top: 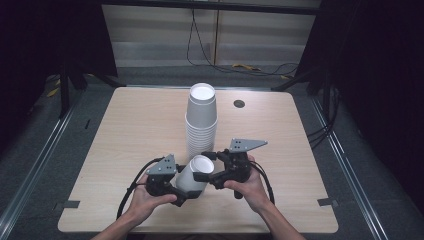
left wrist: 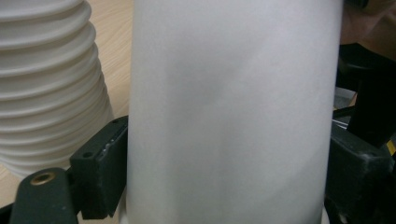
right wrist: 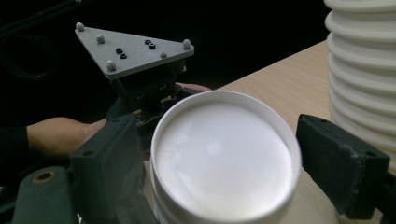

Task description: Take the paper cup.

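A single white paper cup (top: 197, 172) sits tilted between both grippers near the table's front, its open mouth facing up and away. My left gripper (top: 186, 187) is shut on the cup's lower wall, and the cup (left wrist: 233, 116) spans the gap between its black jaws (left wrist: 229, 177). From the other side, my right gripper (top: 205, 166) straddles the cup's rim (right wrist: 224, 158). Both of its pads (right wrist: 341, 163) meet the rim. Just behind the cup stands a tall stack of white cups (top: 201, 120).
The stack (left wrist: 46, 84) rises close beside the held cup (right wrist: 364, 70). The wooden table (top: 140, 130) has a round cable hole (top: 239, 103) at the back right. Cables trail from both grippers toward the front edge. Dark curtains and floor rails surround the table.
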The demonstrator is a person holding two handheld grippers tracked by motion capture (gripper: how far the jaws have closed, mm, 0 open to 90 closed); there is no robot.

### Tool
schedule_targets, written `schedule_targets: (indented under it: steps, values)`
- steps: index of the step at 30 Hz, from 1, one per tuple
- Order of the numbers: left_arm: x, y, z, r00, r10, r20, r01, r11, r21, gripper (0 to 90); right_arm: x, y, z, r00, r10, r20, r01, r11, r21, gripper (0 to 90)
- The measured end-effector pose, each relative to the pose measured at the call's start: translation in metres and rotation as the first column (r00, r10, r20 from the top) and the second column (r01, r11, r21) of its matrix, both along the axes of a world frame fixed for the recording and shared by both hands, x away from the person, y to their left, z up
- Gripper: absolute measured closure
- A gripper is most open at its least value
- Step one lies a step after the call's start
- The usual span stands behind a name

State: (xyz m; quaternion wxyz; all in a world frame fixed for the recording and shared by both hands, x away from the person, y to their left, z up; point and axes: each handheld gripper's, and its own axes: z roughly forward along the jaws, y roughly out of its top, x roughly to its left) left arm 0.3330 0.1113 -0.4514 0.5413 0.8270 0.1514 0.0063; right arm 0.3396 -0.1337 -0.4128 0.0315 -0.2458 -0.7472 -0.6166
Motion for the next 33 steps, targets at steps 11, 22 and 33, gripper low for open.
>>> schedule_targets:
  steps: [11,22,33]
  values:
    - [0.004,0.011,-0.001,0.9996,0.026,-0.011,-0.026,0.9987,0.043,14.2,-0.001,-0.010,0.005,0.9991,-0.018,0.038,0.021,0.997,-0.077,14.4]
    - [0.006,0.011,0.004,0.9993,0.036,0.007,-0.037,0.9913,0.127,14.3,-0.001,-0.018,0.010,0.9984,-0.010,0.056,0.019,0.988,-0.155,15.8]
    - [0.009,0.011,0.005,0.9988,0.046,-0.017,-0.042,0.9823,0.183,14.4,0.002,-0.021,0.008,0.9993,0.009,0.036,0.001,0.966,-0.260,15.8]
